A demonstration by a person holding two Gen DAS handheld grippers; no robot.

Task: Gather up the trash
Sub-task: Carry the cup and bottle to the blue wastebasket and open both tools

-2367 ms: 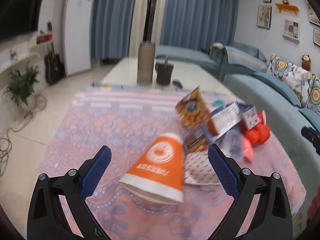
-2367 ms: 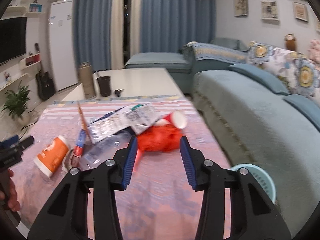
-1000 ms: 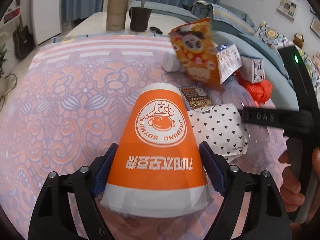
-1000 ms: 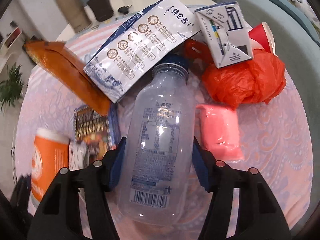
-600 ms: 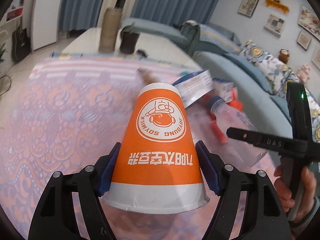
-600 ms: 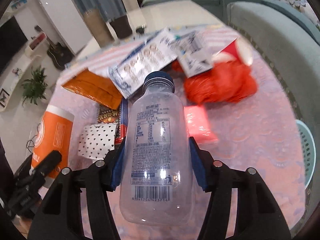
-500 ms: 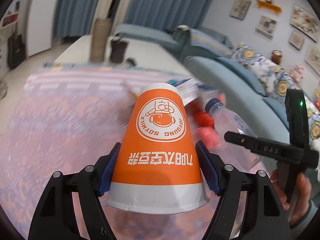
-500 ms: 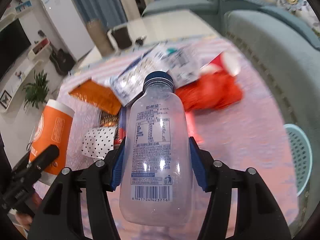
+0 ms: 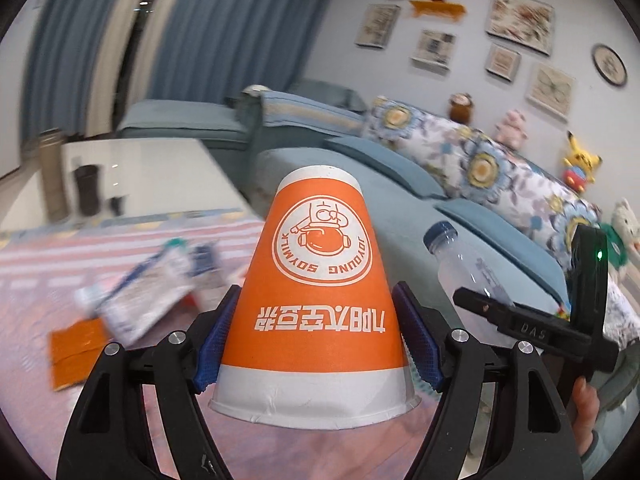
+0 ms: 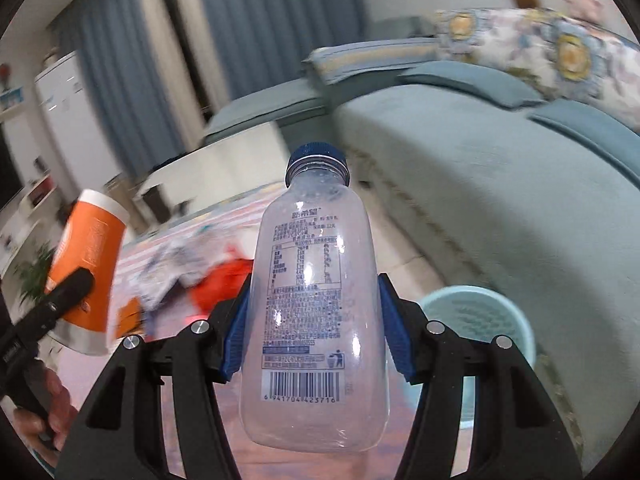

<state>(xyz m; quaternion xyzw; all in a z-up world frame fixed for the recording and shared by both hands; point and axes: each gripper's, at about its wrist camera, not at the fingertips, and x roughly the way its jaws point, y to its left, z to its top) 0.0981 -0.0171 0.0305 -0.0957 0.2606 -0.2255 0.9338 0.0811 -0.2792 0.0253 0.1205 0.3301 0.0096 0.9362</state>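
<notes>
My left gripper [image 9: 318,340] is shut on an orange and white paper cup [image 9: 320,280], held up above the table with its mouth toward the camera. My right gripper [image 10: 316,324] is shut on an empty clear plastic bottle [image 10: 316,312] with a blue cap, also lifted. The bottle shows in the left wrist view [image 9: 464,268] to the right, and the cup shows in the right wrist view [image 10: 90,256] to the left. A light blue bin [image 10: 488,316] stands on the floor between table and sofa, just right of the bottle.
Several pieces of trash lie on the pink patterned tablecloth [image 9: 32,312]: a white and blue carton [image 9: 148,296], an orange wrapper [image 9: 76,348], a red plastic bag [image 10: 218,280]. A blue sofa [image 10: 500,168] runs along the right. A flask [image 9: 50,176] and dark cup [image 9: 86,188] stand on the far table.
Both grippers have risen from the table with the cup and the bottle and swung right toward the sofa. The light blue bin has come fuller into the right wrist view.
</notes>
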